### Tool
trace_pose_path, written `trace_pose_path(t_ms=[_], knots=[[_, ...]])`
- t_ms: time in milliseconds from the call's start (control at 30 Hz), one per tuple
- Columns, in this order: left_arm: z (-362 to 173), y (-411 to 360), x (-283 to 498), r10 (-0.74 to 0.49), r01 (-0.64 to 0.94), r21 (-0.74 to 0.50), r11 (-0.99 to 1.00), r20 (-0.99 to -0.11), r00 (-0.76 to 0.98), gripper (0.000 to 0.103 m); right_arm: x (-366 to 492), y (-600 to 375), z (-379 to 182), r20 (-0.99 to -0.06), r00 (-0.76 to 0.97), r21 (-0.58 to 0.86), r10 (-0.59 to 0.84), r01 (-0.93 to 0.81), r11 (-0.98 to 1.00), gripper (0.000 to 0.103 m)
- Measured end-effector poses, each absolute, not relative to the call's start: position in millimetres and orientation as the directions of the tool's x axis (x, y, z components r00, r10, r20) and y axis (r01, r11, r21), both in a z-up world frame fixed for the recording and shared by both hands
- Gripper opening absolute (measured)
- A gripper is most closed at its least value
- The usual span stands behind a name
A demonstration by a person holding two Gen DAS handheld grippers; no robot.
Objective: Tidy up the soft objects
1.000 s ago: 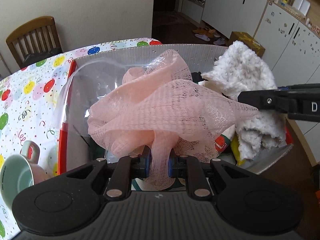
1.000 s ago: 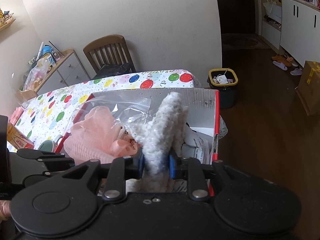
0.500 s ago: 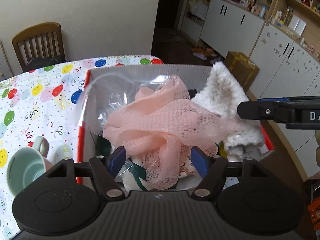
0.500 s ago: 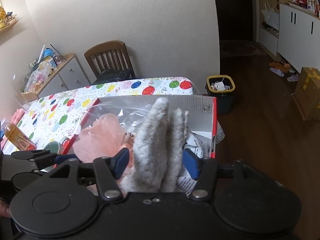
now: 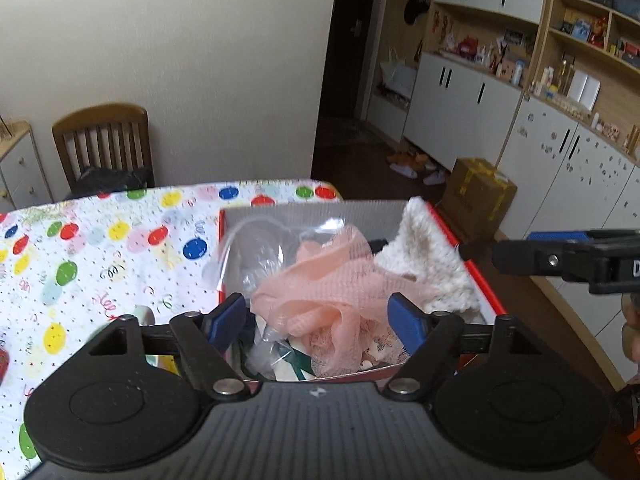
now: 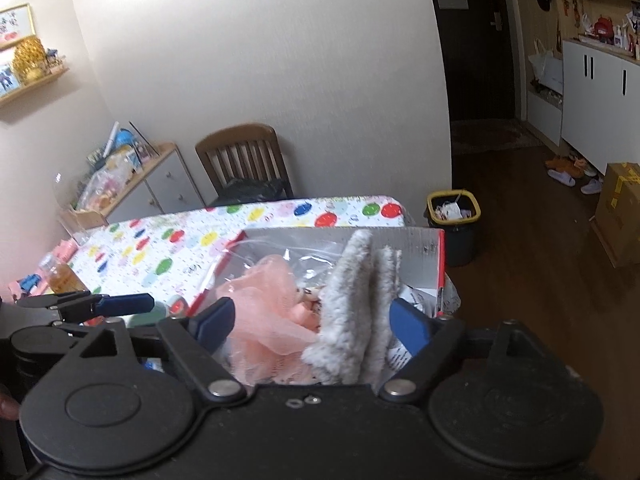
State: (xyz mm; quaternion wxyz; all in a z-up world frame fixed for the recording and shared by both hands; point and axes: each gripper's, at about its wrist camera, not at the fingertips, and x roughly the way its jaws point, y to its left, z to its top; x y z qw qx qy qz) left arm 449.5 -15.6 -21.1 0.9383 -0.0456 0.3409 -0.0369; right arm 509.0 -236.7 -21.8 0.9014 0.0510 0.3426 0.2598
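A pink mesh sponge (image 5: 332, 292) lies in a red-rimmed box (image 5: 320, 214) at the table's right end, with a white fluffy cloth (image 5: 424, 268) standing on edge beside it on the right. My left gripper (image 5: 316, 312) hovers over the box's near side, its jaws opening. The sponge shows between the pads, which do not touch it. In the right wrist view my right gripper (image 6: 311, 316) is also opening, with the fluffy cloth (image 6: 352, 304) and the sponge (image 6: 268, 304) loose between its pads. Each gripper's fingers (image 5: 560, 260) (image 6: 120, 304) appear at the edge of the other's view.
A clear plastic bag (image 5: 260, 248) and other packets fill the box. The balloon-print tablecloth (image 5: 120, 248) stretches left, with a mint cup (image 6: 176, 304) and a bottle (image 6: 60, 276) on it. A wooden chair (image 5: 104, 140) stands behind the table. A bin (image 6: 454, 216) and a cardboard carton (image 5: 476, 196) are on the floor.
Both grippers opened, letting go of the pink sponge and the fluffy cloth. Both pulled back and upward from the box. The two items settled lower inside it.
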Motion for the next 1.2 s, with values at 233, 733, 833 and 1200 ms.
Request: trace_pose_path(t_ms=[233,733,833,1200], knots=[[-1.5,-14.6,427.1,-0.091,0.034,-0.106,0.994,-0.597,0.797,0.085,479.6,-243.6,-8.1,-0.526,0.67,0.285,0.523,-0.441,0.851,0.098],[17.0,-15.1,385.0,-0.086,0.029,-0.11,0.993,-0.555,0.827,0.103,429.0,-249.2,2.7,-0.427,0.771,0.199,0.473,-0.429,0.881,0.103],[16.1,-19.5,374.8,-0.09,0.042,-0.098,0.994,-0.552,0.829,0.103,418.6,-246.9,2.1,-0.408,0.788,0.192,0.462,-0.42,0.887,0.103],[16.6,-33.7,348.0,-0.067,0.045,-0.055,0.997,-0.525,0.849,0.103,390.4,-240.8,-9.6,-0.404,0.791,0.224,0.46,-0.402,0.888,0.103]])
